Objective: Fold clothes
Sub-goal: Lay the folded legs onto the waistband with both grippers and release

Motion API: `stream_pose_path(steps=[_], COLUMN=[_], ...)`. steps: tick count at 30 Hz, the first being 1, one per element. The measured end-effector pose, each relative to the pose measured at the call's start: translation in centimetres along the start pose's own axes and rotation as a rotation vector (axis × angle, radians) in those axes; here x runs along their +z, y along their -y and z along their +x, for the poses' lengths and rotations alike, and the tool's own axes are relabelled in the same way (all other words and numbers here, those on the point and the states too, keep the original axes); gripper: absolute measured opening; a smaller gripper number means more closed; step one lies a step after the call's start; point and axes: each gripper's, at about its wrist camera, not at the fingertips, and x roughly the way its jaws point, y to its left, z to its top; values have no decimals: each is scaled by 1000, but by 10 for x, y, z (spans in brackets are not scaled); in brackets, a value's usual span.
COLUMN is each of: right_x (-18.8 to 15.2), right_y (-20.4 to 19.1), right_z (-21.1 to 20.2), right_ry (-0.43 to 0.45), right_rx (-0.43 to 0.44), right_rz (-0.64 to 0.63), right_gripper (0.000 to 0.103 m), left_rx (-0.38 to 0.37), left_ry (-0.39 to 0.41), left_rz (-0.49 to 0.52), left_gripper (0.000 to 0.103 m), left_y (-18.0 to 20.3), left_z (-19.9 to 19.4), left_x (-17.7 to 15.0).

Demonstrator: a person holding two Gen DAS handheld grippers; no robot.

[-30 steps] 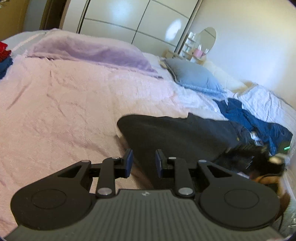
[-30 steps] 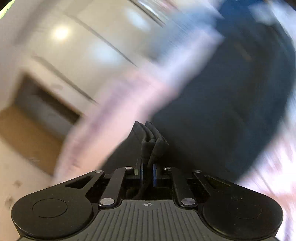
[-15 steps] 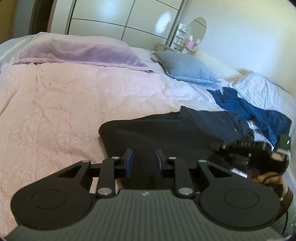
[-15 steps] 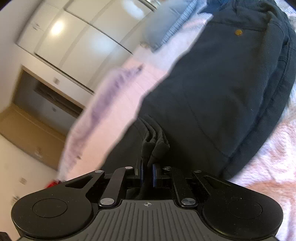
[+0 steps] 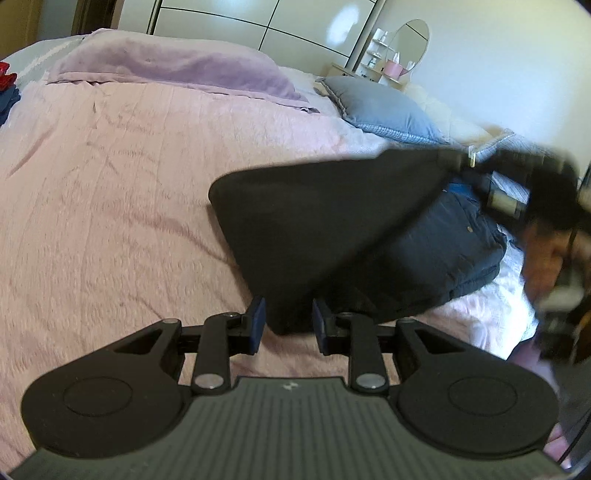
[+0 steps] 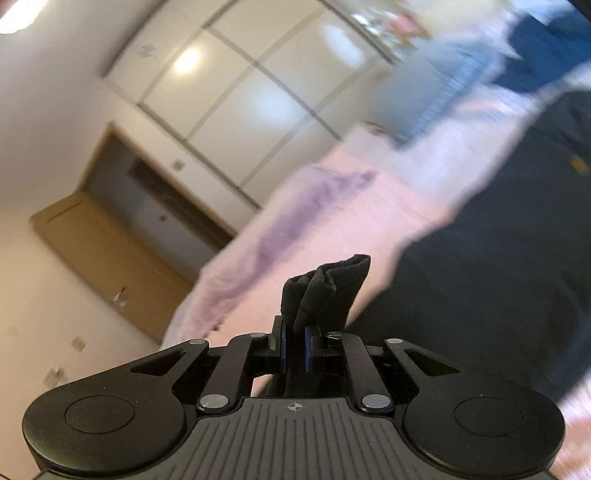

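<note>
Since half a second ago your right hand-held gripper (image 6: 293, 347) has lifted its corner of the black garment (image 5: 325, 229), so a flap now rises taut off the bed (image 5: 110, 206) toward the upper right. That gripper is clenched on a bunched fold of the black cloth. Your left hand-held gripper (image 5: 286, 321) is released, fingers spread either side of the garment's near corner. The garment's long axis runs from that corner diagonally away to the right. Beyond lie blue jeans (image 5: 469, 236), a grey pillow (image 5: 384, 110), a lilac blanket (image 5: 177, 70), then wardrobe doors (image 5: 258, 26). No writing is legible.
</note>
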Motion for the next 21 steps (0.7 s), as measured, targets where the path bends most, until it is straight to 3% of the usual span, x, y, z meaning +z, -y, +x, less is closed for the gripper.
stream_pose_path(steps=[5,10,15,16,18,21], right_x=[4,1,1,2,4,0], right_y=[-44,-65,-79,-81,-77,-40], right_z=[7,0,-10,-15,-26,-34], right_ry=[-1,8,25,40,76,84], right_rx=[82,119,149,155,131,-13], right_rz=[-86,-120,-134,-146,-175,-173], right_gripper=[8,8,8,8,8,7], left_rx=[29,7,68,96,160,269], left_ry=[41,104,136,145,182,160], left_rz=[-122,-331,-364,-347,-239,1], left_gripper=[30,33,32,18,18,19], left_y=[-1,-10,4,8,17,35], left_z=[7,13,26,27,21,26], left_x=[-8,-11,-9,-8,-4,-3])
